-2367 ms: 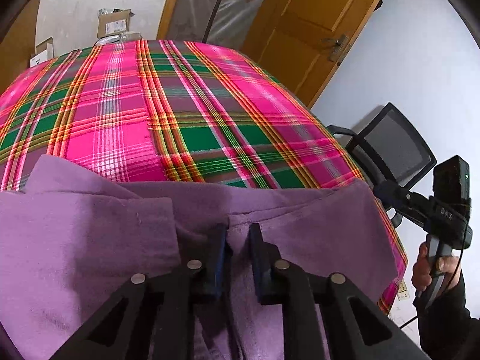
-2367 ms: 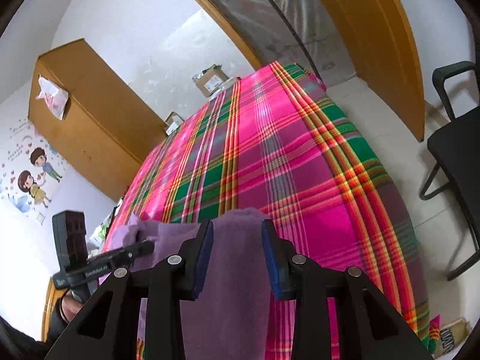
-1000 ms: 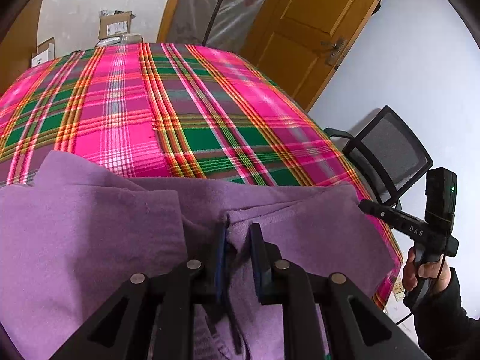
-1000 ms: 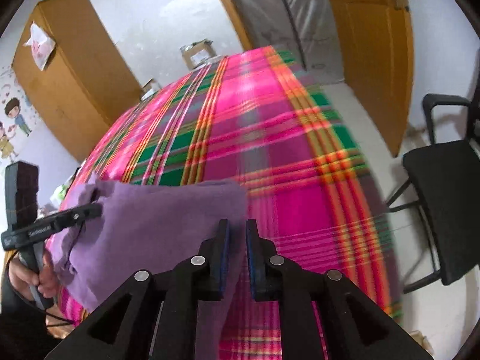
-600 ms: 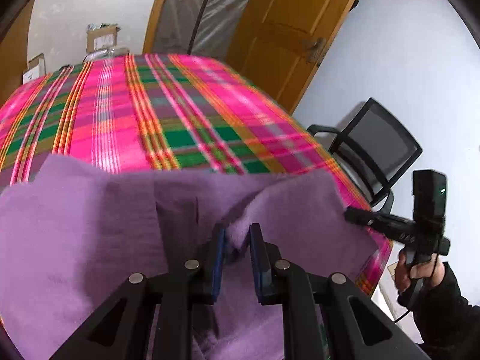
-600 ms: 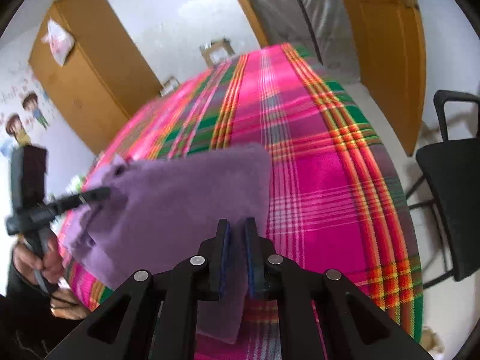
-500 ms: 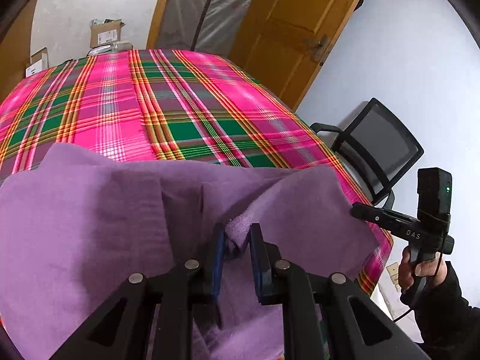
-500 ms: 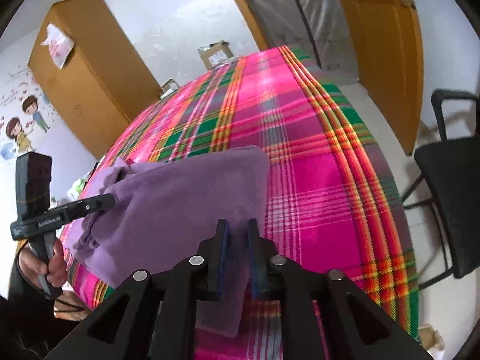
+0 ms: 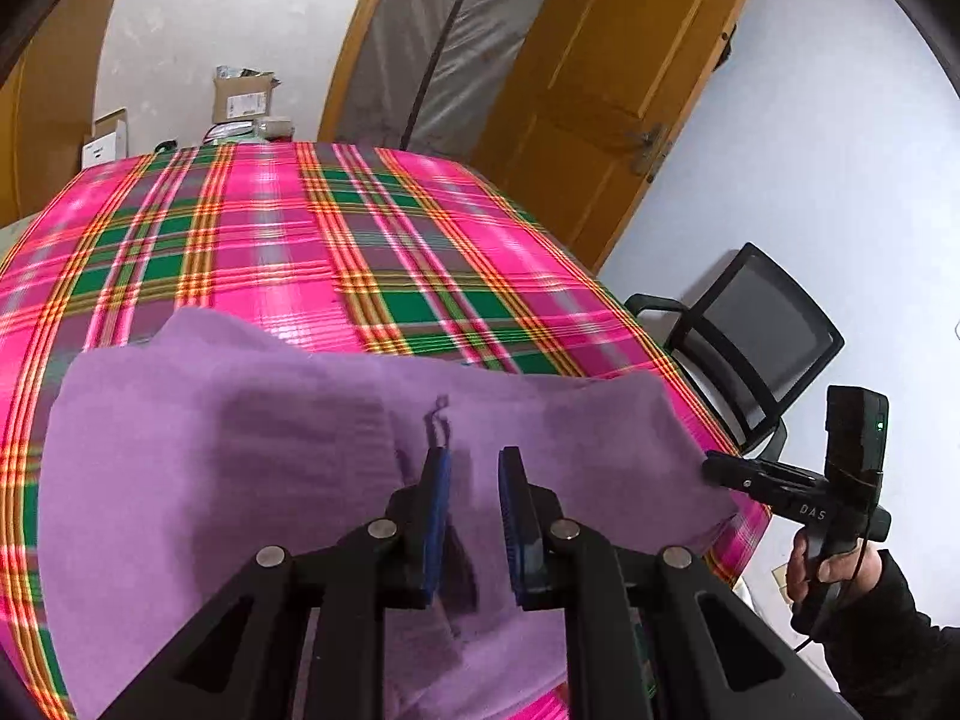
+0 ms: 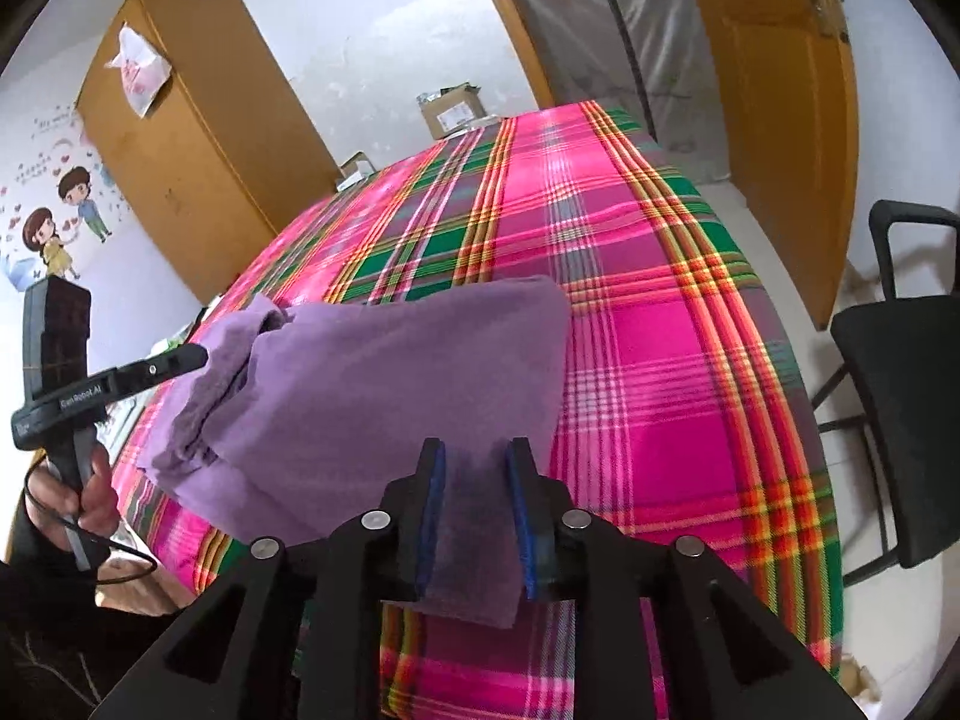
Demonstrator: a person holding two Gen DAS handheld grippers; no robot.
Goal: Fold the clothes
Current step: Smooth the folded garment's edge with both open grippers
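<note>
Purple garment: lies at near edge of table with pink plaid cloth, bunched at its left end.

Right gripper: jaws have just been opening; now stand apart, garment corner between blue pads, pads not pressing it.

Left gripper: narrow gap, purple fabric beneath and between pads; grip cannot be told.

Black chair: right of table. Wooden cabinet: far left.

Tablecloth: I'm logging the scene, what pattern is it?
Pink, green and orange plaid tablecloth, clearest in the right wrist view.
</note>
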